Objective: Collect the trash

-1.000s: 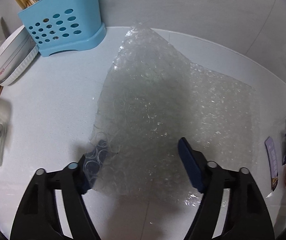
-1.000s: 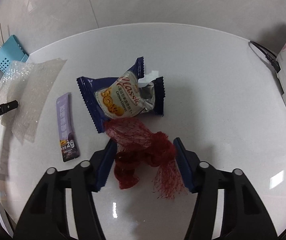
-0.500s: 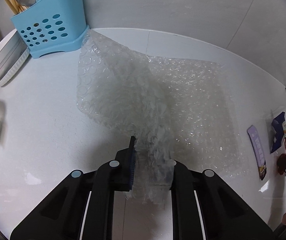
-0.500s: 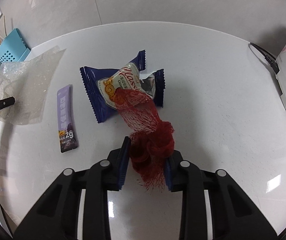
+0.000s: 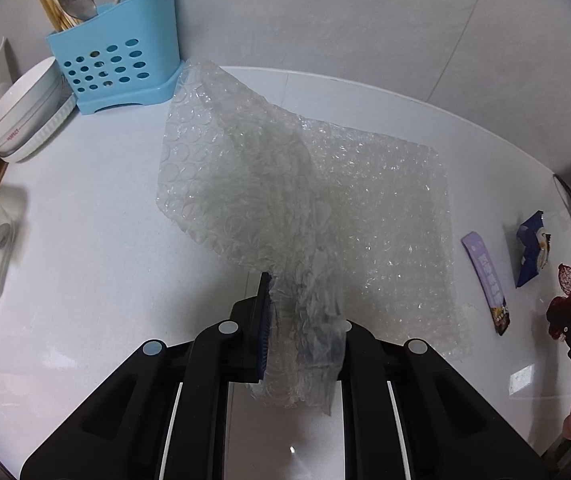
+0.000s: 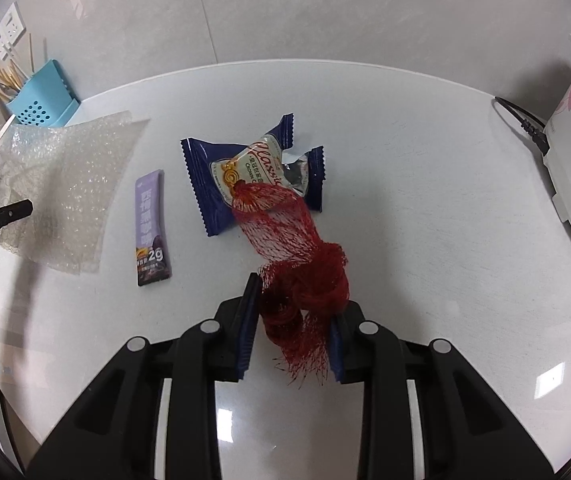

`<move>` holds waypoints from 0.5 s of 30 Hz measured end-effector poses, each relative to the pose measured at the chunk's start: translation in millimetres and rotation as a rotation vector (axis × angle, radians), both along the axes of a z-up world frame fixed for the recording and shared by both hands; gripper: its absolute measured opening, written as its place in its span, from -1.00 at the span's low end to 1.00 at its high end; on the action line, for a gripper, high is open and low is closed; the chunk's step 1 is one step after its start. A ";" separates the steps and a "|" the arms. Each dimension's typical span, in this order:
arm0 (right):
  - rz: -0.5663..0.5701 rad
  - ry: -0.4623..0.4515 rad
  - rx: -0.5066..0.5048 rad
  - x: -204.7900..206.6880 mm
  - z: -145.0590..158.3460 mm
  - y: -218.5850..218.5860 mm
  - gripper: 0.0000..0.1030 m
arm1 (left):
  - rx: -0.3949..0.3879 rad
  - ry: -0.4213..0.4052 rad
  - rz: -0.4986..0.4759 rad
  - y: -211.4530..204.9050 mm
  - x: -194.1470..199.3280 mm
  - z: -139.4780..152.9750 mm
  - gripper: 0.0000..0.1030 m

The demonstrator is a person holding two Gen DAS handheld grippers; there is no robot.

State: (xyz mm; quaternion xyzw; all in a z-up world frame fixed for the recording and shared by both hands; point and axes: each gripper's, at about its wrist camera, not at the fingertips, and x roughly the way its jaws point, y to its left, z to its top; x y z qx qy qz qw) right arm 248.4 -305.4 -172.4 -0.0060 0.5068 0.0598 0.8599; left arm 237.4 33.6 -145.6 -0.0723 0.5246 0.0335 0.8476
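Lifting slowly works best — left gripper [image 5: 301, 332] clamps bubble wrap [image 5: 305, 200], right gripper [image 6: 291, 320] clamps red mesh [image 6: 301, 272] — both snag easily.

Your left wrist camera is looking steeply down along its own fingers at the white counter [image 5: 85, 240], sitting close above it and facing the back wall, with the blue utensil holder [image 5: 117, 72] at upper left. Your right wrist camera is looking down just as steeply and closely, further along the same counter. Both views are sharing the bubble wrap [image 5: 305, 200], the purple sachet [image 5: 485, 280] and the blue snack wrapper [image 5: 531, 248]. Each is catching the other gripper at its edge.
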 end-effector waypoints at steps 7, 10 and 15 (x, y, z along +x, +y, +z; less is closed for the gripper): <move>0.032 -0.015 0.012 -9.6 8.8 -11.9 -0.46 | -0.002 -0.028 0.023 -5.7 -21.4 13.2 -0.77; 0.055 -0.024 0.021 -15.4 13.8 -16.1 -0.46 | 0.000 -0.038 0.040 -10.5 -32.8 19.4 -0.77; 0.104 -0.032 0.026 -26.9 18.9 -19.6 -0.46 | 0.000 -0.050 0.064 -19.5 -53.9 27.7 -0.77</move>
